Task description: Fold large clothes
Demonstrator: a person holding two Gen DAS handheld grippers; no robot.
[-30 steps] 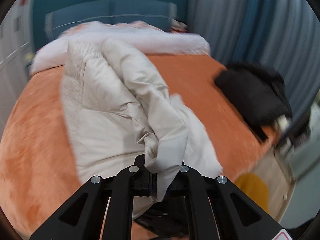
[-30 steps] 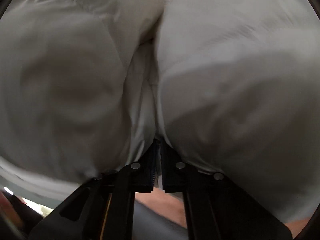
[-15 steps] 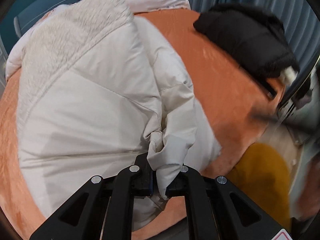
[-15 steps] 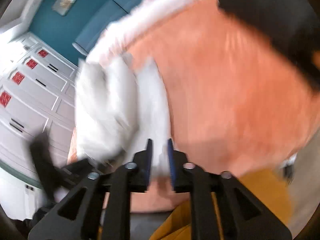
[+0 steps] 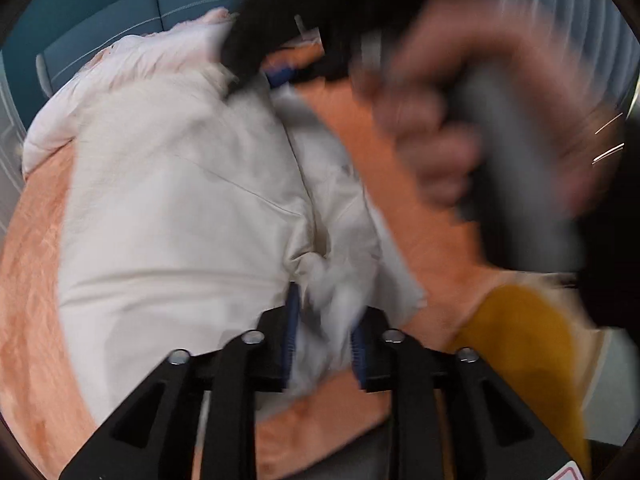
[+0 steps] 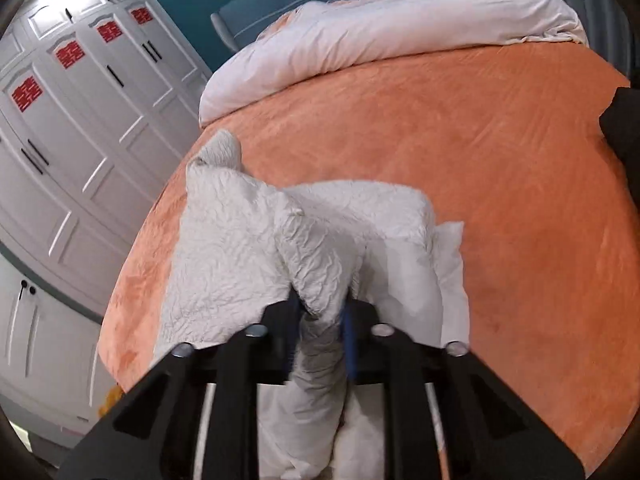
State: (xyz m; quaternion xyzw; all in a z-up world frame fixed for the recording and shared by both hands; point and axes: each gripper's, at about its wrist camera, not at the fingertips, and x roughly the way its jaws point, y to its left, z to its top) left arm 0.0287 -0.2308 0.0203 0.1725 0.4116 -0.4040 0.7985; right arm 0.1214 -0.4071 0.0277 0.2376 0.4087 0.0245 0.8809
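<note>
Motion blurs the hand and much else; left gripper opening, jacket fabric loose between — right gripper closing on a jacket fold.

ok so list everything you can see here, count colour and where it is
padded jacket: one, off-white, bunched on the near part of the bed
bedspread: one, orange, covering the bed
duvet: one, pale pink-white, heaped along the head of the bed
headboard: one, blue, behind the duvet
wardrobe: one, white doors with red emblems, left of the bed
dark garment: one, black, at the bed's right edge
left hand-held gripper: one, black with blue pads, jaws just been opening, jacket fabric between them
right hand-held gripper: one, black with blue pads, jaws just been closing, shut on jacket fabric
person's hand: one, blurred, holding a grey handle
</note>
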